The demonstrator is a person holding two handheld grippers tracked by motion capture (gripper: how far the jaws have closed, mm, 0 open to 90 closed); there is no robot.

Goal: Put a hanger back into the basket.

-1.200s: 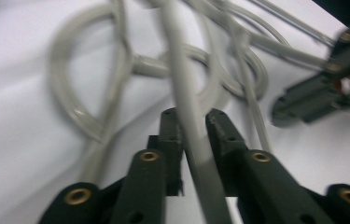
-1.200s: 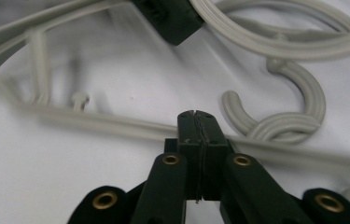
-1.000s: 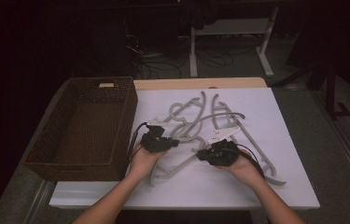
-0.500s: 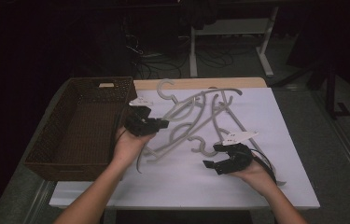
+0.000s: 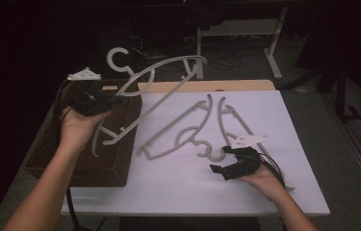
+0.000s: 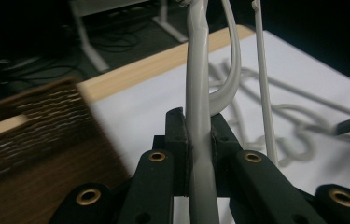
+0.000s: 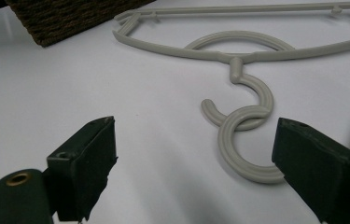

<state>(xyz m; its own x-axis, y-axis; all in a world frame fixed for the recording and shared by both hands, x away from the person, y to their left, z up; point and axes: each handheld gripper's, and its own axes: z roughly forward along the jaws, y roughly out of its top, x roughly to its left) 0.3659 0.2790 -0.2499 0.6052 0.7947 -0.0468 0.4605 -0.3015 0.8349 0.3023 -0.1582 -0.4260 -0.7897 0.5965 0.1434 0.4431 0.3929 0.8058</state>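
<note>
Dark room, desk legs and cables at twelve o'clock. White table [image 5: 274, 120] spreads wide; brown wicker basket [image 5: 115, 163] at nine o'clock. Left gripper [image 5: 115, 100] clamps a grey hanger [image 5: 168, 84] aloft over the basket. Right gripper [image 5: 219, 159] gapes at five o'clock, by two hangers [image 5: 178, 127] lying flat.

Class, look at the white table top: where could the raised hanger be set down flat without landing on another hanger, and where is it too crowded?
Free: the near strip of the white table top between the wicker basket and the right gripper, and the far right corner. Crowded: the middle, where two grey hangers lie with hooks overlapping. The left gripper holds the raised hanger.
</note>
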